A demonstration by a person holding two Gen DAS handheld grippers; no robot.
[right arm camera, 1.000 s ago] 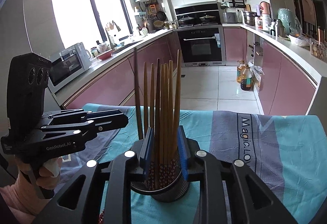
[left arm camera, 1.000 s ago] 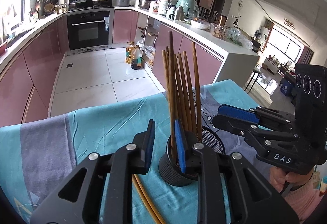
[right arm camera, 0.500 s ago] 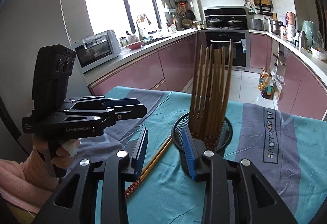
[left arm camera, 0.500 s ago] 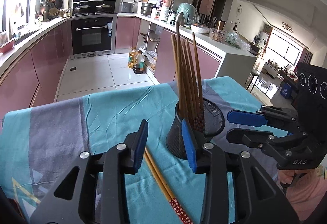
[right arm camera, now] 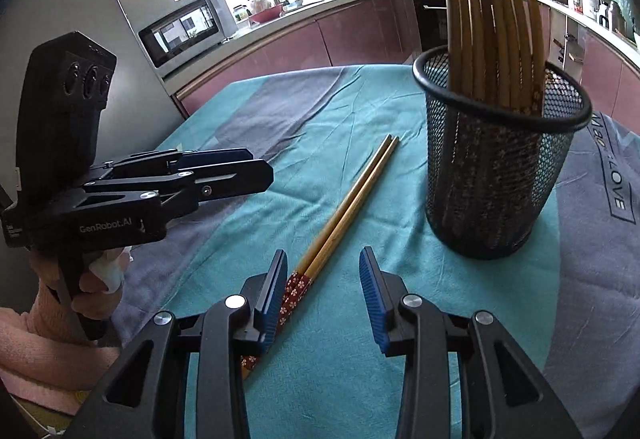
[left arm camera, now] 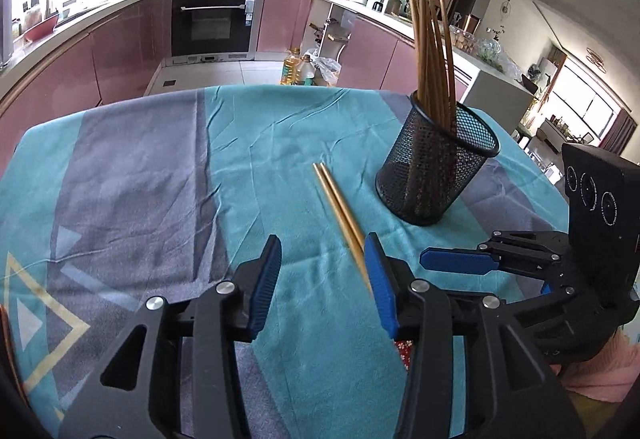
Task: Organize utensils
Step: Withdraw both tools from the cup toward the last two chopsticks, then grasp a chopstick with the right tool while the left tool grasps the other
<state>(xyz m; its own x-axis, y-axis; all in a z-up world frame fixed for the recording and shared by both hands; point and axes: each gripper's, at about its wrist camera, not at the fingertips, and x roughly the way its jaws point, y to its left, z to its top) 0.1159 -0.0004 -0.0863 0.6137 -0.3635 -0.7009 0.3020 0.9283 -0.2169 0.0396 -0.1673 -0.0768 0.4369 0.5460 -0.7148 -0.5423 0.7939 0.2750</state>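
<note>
Teal and grey cloth (left arm camera: 132, 175) covers the desk, and your two claws now sit low over it, lower than a second ago, when both were up around the black mesh holder (left arm camera: 436, 175). Back then your right claw (right arm camera: 323, 291) framed the bundle of chopsticks in the holder (right arm camera: 492, 23) between its pads; now that bundle stands clear of it, leaning in the holder up and to the right in the right wrist view. The holder itself stands upright on the cloth, well apart from your left claw (left arm camera: 322, 281) and near the right one.

Both claws have just been opening. Your left claw is released, with nothing gripped: the loose pair of chopsticks (left arm camera: 340, 211) lies flat on the cloth, running under the blue pad of its right finger (left arm camera: 378, 279). Your right claw is released too: the red-patterned end of that same pair (right arm camera: 294, 291) lies beside its left finger, not pinched.

A second ago only a short piece of this pair showed beneath your left claw; now almost its whole length is in view, lying just beside the holder and not touching it.
</note>
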